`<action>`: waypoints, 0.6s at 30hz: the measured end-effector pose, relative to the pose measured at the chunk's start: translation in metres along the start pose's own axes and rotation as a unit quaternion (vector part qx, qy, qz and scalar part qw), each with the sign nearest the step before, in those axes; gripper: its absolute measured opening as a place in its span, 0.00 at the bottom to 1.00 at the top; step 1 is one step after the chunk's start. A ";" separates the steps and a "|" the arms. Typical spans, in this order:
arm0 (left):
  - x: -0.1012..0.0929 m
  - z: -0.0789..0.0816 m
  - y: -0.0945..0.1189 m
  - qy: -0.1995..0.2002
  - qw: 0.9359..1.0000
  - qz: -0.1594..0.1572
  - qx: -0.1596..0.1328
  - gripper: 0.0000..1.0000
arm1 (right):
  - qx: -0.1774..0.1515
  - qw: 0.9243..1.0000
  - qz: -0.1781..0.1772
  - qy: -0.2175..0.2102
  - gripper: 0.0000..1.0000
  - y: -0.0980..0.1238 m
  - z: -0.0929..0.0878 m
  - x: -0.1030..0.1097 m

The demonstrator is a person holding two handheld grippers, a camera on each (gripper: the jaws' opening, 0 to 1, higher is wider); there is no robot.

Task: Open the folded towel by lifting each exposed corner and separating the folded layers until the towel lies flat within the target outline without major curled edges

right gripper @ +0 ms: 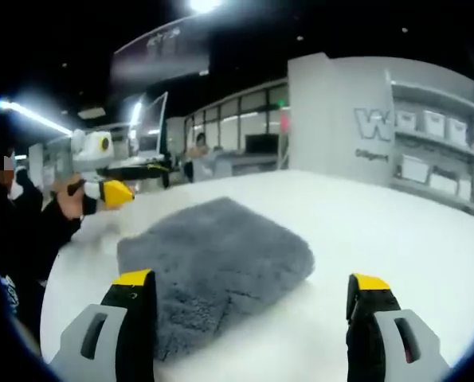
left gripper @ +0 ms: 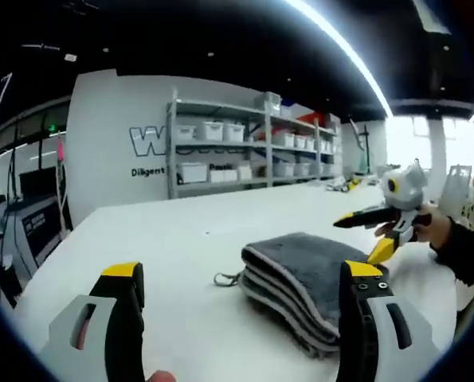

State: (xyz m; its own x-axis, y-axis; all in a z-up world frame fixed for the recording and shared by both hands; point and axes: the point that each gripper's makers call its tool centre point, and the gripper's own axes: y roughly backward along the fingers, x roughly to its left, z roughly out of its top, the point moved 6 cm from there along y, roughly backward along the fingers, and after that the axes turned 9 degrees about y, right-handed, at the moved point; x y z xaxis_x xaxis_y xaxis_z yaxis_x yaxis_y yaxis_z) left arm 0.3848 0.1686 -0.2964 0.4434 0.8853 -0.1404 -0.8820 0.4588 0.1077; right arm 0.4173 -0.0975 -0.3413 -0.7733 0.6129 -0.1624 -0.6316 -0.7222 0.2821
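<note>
I see the towel (left gripper: pixel 300 282) lying folded on the white table (left gripper: pixel 181 247), a thick grey pile fabric stacked in several layers. In the left gripper view its rounded fold edges face the camera, each layer trimmed with a paler stitched border, and a small hanging loop (left gripper: pixel 226 278) sticks out from the near left corner onto the table. In the right gripper view the towel (right gripper: pixel 213 267) shows its top face: fuzzy, plush, roughly rectangular with soft rounded corners, and lying flat on the matte tabletop (right gripper: pixel 380 231).

Left gripper (left gripper: pixel 240 274): jaws spread wide, nothing between them. They are black with yellow tips and grey plastic housings. The right-hand jaw sits in front of the towel's near edge; I cannot tell whether it touches.

Right gripper (right gripper: pixel 252 280): jaws likewise wide apart and holding nothing. The left-hand jaw overlaps the towel's near edge in the picture; contact not clear.

In the left gripper view the right gripper (left gripper: pixel 380 231) also appears beyond the towel, held by a hand (left gripper: pixel 432 227) in a dark sleeve, its yellow-tipped jaws parted.

Background: grey metal shelving (left gripper: pixel 244 143) with white bins against a pale wall.
</note>
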 end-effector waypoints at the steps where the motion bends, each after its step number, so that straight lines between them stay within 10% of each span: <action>1: -0.003 0.003 0.005 0.003 1.000 0.002 -0.005 1.00 | -0.003 1.000 -0.003 0.003 1.00 0.001 0.001 -0.001; 6: -0.015 0.014 0.021 0.070 0.997 -0.006 -0.044 1.00 | -0.027 0.999 -0.025 0.022 1.00 0.008 0.012 -0.004; 14: -0.035 -0.022 0.036 0.263 0.962 -0.006 -0.069 1.00 | -0.050 0.998 -0.038 0.031 1.00 0.013 0.022 -0.006; 18: -0.033 -0.023 0.041 0.285 0.955 -0.004 -0.086 1.00 | -0.050 0.997 -0.040 0.034 1.00 0.014 0.023 -0.006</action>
State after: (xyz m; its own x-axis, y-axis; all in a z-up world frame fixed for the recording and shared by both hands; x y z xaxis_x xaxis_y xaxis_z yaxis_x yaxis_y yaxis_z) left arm 0.3305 0.1562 -0.3102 0.3338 0.6742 -0.6588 -0.9139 0.4027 -0.0510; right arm 0.4142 -0.1043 -0.3145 -0.7206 0.6483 -0.2459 -0.6906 -0.7026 0.1715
